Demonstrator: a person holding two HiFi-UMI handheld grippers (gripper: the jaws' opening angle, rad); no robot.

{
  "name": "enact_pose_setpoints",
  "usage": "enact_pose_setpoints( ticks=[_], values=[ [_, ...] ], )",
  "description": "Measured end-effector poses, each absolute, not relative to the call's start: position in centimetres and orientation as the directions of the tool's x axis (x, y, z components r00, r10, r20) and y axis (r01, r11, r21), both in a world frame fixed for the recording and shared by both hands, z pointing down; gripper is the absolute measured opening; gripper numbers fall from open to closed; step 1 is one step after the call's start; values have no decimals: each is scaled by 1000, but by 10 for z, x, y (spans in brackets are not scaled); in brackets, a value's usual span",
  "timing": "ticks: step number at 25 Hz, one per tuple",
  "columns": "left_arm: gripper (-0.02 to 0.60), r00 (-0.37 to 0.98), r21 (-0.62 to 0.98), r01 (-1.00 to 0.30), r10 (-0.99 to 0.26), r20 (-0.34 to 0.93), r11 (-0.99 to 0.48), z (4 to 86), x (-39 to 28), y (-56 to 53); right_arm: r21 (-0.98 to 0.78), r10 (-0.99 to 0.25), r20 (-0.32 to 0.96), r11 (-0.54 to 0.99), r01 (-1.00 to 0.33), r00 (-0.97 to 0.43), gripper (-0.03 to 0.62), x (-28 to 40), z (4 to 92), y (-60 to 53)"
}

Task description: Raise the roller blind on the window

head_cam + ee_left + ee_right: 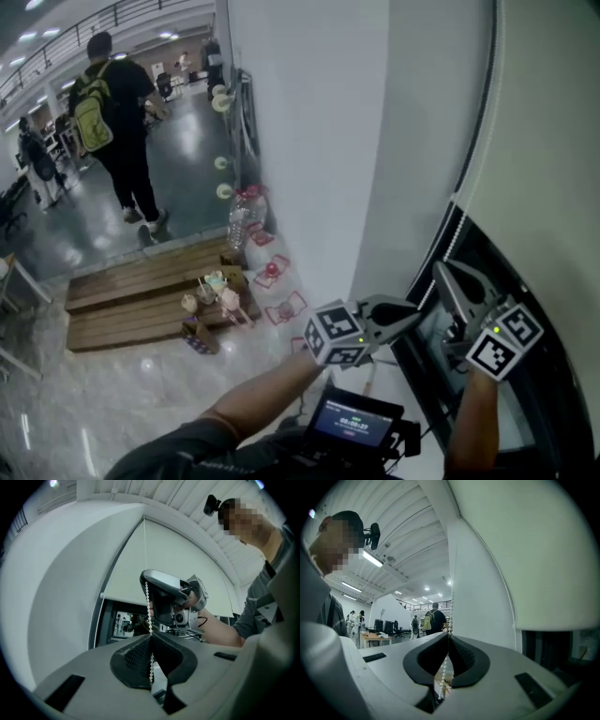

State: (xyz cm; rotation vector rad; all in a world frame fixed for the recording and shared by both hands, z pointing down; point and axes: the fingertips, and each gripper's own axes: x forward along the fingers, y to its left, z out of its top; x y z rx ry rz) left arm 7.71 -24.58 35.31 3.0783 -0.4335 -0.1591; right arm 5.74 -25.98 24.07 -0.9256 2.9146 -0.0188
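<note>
The pale roller blind hangs over most of the dark window; its bottom edge sits low. A white bead chain runs down along the blind's left edge. My left gripper is shut on the bead chain, which passes between its closed jaws. Just beyond and higher, my right gripper is also shut on the bead chain. The left gripper view shows the right gripper on the same strand, and a second strand by the frame. The blind fills the upper right of the right gripper view.
A white wall pillar stands left of the window. Below it are water bottles and a wooden pallet with small items. A person with a green backpack walks away across the hall. A screen device hangs at my chest.
</note>
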Motion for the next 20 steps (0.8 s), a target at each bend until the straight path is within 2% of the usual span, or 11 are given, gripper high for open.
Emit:
enact_pose_setpoints(
  ticks=[4, 20],
  values=[
    [2, 962, 42, -261, -263, -73, -965, 363, 80, -247, -67, -585, -107, 811, -581, -804, 2, 61, 250, -260],
    [0, 960, 57, -276, -278, -42, -959, 385, 79, -240, -68, -603, -95, 798, -599, -792, 2, 66, 276, -254]
  ],
)
